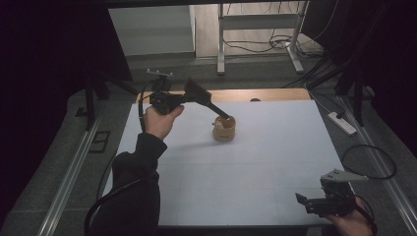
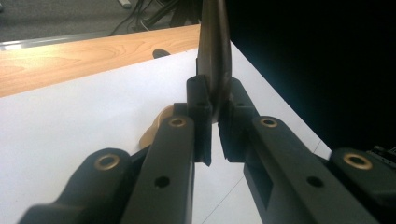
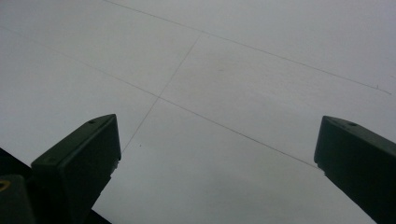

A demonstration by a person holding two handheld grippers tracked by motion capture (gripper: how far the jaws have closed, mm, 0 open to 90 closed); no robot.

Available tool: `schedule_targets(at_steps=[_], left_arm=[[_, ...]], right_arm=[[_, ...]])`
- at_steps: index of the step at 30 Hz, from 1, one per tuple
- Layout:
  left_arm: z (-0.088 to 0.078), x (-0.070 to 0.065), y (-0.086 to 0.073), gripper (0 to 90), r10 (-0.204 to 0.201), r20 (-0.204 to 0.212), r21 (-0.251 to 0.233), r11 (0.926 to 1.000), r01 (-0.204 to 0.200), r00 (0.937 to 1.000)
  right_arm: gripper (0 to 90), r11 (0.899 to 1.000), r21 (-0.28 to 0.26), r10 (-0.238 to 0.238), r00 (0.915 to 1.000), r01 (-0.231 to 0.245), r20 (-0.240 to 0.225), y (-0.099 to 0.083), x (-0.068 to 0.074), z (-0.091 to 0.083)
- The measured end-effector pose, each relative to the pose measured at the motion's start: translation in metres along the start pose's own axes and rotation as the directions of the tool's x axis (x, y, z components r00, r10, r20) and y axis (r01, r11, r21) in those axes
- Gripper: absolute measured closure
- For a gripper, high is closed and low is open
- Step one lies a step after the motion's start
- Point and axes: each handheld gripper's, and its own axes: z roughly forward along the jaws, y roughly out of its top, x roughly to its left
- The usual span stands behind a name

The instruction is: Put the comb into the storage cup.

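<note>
Clamping a stiff, light black spatula (image 1: 204, 98) by its flat blade, left tongs (image 2: 214, 122) angle its handle into the pot (image 1: 224, 129) mid-worktop (image 1: 275, 157); right tongs (image 3: 217, 140) apart, idle.

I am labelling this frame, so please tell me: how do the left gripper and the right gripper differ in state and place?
The left gripper is shut on a dark spatula; the right gripper stands wide open with nothing between its jaws. The left gripper is raised at the table's far left side, with the spatula's end at a wooden holder; the right gripper sits low at the near right corner of the white table. Both are black and hand-held.
</note>
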Motion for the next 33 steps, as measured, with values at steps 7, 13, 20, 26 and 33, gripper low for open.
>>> schedule_targets(at_steps=[7,13,20,26,33], left_arm=[[0.008,0.002,0.001,83.0,0.0,-0.008,0.013,0.9999,0.0,1.0],[0.016,0.002,0.0,83.0,0.004,-0.018,0.029,0.9996,-0.003,0.9998],[0.024,0.004,-0.001,83.0,0.004,-0.021,0.036,0.9993,-0.003,0.9998],[0.033,0.007,-0.003,83.0,0.001,-0.031,0.051,0.9987,0.001,0.9995],[0.042,0.01,-0.005,83.0,-0.001,-0.041,0.063,0.998,0.003,0.9992]], right_arm=[[0.7,1.0,0.002,0.001,1.0,-0.001,-0.001,0.0,0.0,0.0],[1.0,1.0,0.007,0.001,1.0,-0.001,-0.002,0.0,0.0,0.001],[1.1,1.0,0.009,0.004,1.0,-0.004,-0.005,0.0,-0.001,0.001],[1.1,1.0,0.009,0.005,1.0,-0.005,-0.005,0.0,-0.001,0.001],[1.3,1.0,0.012,0.005,1.0,-0.005,-0.007,0.0,-0.001,0.001]])
